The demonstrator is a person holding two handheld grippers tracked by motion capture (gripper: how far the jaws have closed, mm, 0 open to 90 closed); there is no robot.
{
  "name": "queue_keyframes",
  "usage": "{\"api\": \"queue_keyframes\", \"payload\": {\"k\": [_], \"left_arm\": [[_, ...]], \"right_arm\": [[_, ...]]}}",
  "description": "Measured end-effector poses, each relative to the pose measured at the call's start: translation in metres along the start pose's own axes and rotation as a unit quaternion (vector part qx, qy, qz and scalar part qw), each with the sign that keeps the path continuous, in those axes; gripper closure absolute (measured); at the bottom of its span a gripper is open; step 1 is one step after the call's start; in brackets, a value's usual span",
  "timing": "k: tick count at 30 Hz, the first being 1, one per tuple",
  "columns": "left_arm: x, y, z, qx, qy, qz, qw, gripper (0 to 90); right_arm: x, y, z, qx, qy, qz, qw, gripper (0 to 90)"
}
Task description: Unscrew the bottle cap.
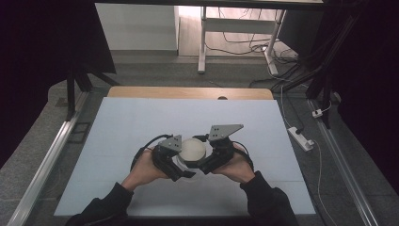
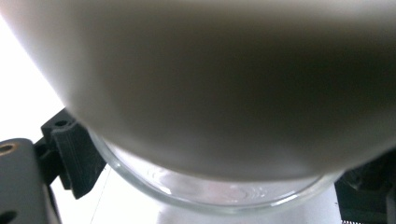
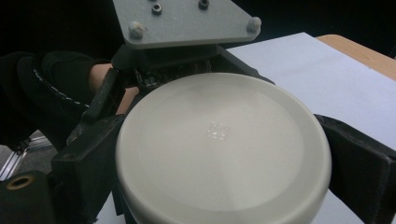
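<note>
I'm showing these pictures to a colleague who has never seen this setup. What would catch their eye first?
Probably the round white lid at the middle of the pale table, on a clear glass jar. Both hand-held grippers crowd it: the right gripper has a jaw on each side of the lid, and the left gripper sits at the glass below.

Left gripper view: off-white lid (image 2: 224,79) up close, blurred, covers most of the frame. Clear glass jar (image 2: 210,193) rim curves below it, faint embossed marks on the glass, unreadable. Left gripper (image 2: 215,186) black jaws sit either side of the jar, left one against the glass, right one at the frame edge. White table surface (image 2: 18,70) at left.
</note>
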State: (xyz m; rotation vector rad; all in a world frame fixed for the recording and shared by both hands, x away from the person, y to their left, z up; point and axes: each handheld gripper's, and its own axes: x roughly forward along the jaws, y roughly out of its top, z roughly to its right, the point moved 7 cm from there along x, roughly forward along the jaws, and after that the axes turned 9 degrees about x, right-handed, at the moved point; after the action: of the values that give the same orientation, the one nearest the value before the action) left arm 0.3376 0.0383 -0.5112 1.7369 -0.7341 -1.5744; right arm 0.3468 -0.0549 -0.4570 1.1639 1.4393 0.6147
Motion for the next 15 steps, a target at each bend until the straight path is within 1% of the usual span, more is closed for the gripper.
{"api": "queue_keyframes", "payload": {"k": [11,15], "left_arm": [[-0.0032,-0.0029,-0.0063,-0.011,0.018,0.000,0.9998,7.4],[-0.0038,-0.0044,-0.0083,-0.014,0.022,0.000,0.9997,7.5]], "right_arm": [[-0.0019,0.0005,-0.0008,-0.006,-0.011,-0.003,0.9999,7.4],[-0.0048,0.0018,-0.0001,-0.005,-0.016,0.002,0.9999,7.4]]}}
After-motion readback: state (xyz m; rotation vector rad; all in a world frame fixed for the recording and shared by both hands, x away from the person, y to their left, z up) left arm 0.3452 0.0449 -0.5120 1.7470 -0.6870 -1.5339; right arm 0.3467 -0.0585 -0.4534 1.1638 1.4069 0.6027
